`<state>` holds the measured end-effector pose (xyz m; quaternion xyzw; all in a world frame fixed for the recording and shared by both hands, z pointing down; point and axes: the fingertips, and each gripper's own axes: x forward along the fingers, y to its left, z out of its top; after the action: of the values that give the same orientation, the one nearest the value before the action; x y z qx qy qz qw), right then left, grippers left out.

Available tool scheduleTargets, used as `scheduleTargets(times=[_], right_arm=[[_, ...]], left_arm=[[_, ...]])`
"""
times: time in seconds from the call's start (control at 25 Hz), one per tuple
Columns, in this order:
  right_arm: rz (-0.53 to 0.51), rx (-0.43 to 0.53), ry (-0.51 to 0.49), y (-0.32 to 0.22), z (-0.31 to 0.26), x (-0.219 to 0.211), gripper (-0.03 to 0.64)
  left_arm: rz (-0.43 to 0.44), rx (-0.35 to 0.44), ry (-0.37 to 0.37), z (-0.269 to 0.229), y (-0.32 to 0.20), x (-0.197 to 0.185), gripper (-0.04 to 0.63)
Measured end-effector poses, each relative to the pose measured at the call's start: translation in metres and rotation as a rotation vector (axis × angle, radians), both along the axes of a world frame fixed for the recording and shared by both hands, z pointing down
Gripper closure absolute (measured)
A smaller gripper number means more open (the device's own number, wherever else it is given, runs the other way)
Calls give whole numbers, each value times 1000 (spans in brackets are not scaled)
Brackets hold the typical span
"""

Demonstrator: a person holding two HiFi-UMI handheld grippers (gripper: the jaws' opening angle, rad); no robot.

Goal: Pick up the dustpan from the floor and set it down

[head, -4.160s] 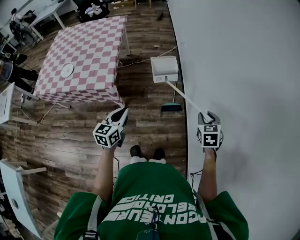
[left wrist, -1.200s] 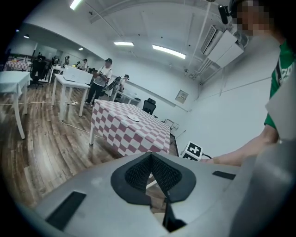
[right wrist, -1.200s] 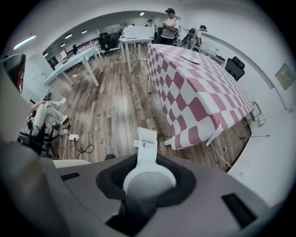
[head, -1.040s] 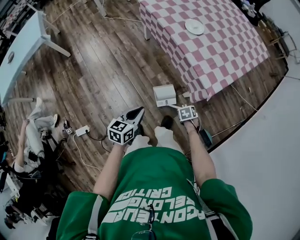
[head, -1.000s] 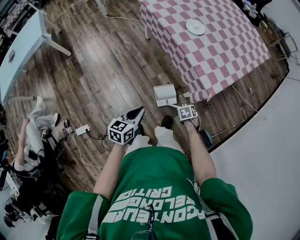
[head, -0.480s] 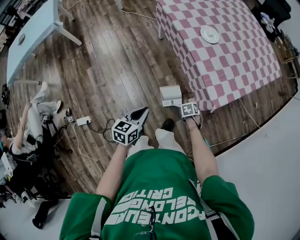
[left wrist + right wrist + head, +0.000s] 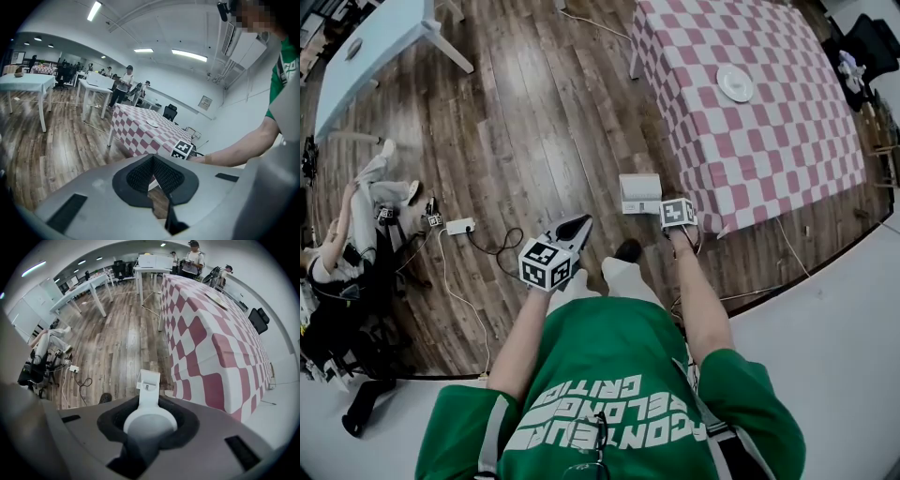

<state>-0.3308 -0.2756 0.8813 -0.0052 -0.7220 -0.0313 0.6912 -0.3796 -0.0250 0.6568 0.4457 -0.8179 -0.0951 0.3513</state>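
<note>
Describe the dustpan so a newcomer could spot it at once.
Find the red-and-white checkered table on the wood floor. Just off its corner nearest the person is a white, boxy dustpan with a long white handle. Unlike anything nearby, its handle end is clamped in the right tool.

In the head view, the right tool's [image 7: 678, 214] marker cube is covering its own jaws and the handle of the white plastic dustpan [image 7: 639, 193], so the grip is not showing there. In the right gripper view the handle's near end is blurring close to the lens, and whether the pan is touching the wooden floor [image 7: 117, 348] is not showing. The pink-and-white checked tabletop [image 7: 750, 122] is running off the head view's top edge, and the left edge is cutting off a seated person [image 7: 337, 272].
</note>
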Motion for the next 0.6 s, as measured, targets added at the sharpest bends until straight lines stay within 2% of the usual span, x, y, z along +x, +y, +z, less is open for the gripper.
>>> scheduleTargets(times=[0.2,0.4,0.6], right_arm=[[5,-1,0,-1,-2,-1,502],[32,-45,-36,6,-9,-5,480],[34,-22,-100,2,-25,-8,459]], left_arm=[[1,3,-3,-3,3,-3,592],[10,15,-13,-8,9,-8,592],[15,33,-33,-11,13,-16,592]])
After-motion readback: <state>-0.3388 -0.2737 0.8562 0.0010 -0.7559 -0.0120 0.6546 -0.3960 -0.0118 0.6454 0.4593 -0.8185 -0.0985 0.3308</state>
